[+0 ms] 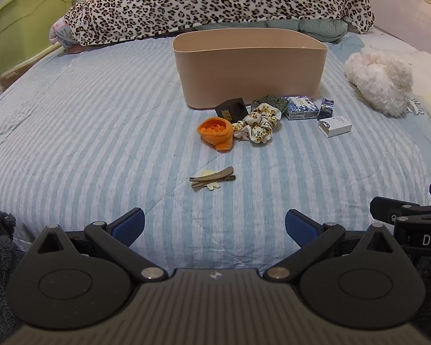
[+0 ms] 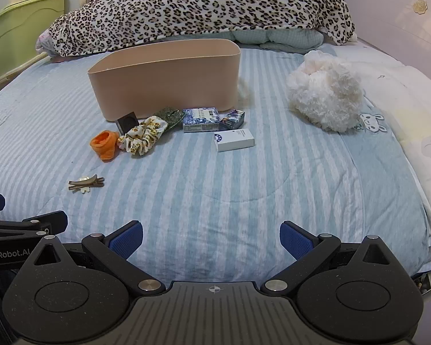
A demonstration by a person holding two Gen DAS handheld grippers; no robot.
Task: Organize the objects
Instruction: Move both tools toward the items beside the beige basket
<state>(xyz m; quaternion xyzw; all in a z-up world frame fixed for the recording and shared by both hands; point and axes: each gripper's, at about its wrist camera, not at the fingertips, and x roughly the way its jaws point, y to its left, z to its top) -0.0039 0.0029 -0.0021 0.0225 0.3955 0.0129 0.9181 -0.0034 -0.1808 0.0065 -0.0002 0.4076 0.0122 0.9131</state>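
Note:
A beige bin (image 1: pixel 250 69) (image 2: pixel 163 83) stands on the striped bed. In front of it lie an orange sock (image 1: pixel 217 133) (image 2: pixel 105 142), a floral scrunchie (image 1: pixel 258 125) (image 2: pixel 142 136), a black cube (image 1: pixel 231 109) (image 2: pixel 127 120), a green scrunchie (image 1: pixel 270 99), a blue-white box (image 1: pixel 300 107) (image 2: pixel 201 118), a small dark box (image 1: pixel 326 108) (image 2: pixel 232 119) and a white box (image 1: pixel 334 126) (image 2: pixel 234 140). A brown hair clip (image 1: pixel 212 178) (image 2: pixel 85 184) lies nearer. My left gripper (image 1: pixel 214 225) is open and empty. My right gripper (image 2: pixel 211 237) is open and empty.
A leopard-print blanket (image 1: pixel 215 0) is heaped behind the bin. A fluffy white plush (image 1: pixel 379 83) (image 2: pixel 324 95) lies at the right. A green cabinet (image 1: pixel 23 26) stands left of the bed. The right gripper's body (image 1: pixel 411 218) shows at the left view's right edge.

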